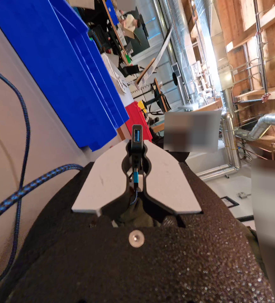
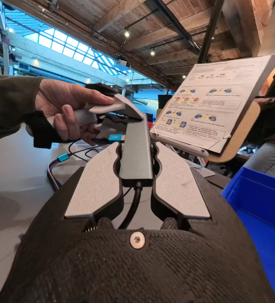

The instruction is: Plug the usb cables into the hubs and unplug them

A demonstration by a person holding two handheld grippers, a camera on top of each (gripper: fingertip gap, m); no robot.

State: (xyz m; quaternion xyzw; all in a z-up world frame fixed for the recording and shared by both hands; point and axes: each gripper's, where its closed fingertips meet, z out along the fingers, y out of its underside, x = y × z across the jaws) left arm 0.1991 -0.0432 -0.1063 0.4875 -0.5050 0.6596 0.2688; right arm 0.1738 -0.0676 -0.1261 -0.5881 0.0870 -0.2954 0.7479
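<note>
Hubs sit in both of your claws. To the left of your left claw (image 1: 137, 144), a blue-black braided cable (image 1: 24, 131) loops over the counter (image 1: 5, 106), and a blue bin (image 1: 59, 68) stands beyond it. The left claw's two pale fingers (image 1: 104, 178) are pressed together on a small dark hub (image 1: 137, 141), whose blue port faces you past the fingertips. Behind the grip, a teal plug (image 1: 136, 177) sits in the hub's near end, between the fingers, with its braided lead trailing back toward the claw's base.

In the right wrist view, your left hand (image 2: 71, 108) comes in from the left, holding the other claw, which crosses over the far end of the grey hub (image 2: 137, 150). Just left of that hub, a teal plug (image 2: 115, 138) points at its side; you cannot tell whether it is seated. Lower left, a second teal plug (image 2: 63, 157) hangs on its striped cable. Your right claw (image 2: 137, 147) is clamped on the grey hub's long sides, the hub's own black lead (image 2: 133, 206) running back between the fingers. To the right stand a printed sheet (image 2: 213, 105) on a stand and a blue bin (image 2: 263, 206).
</note>
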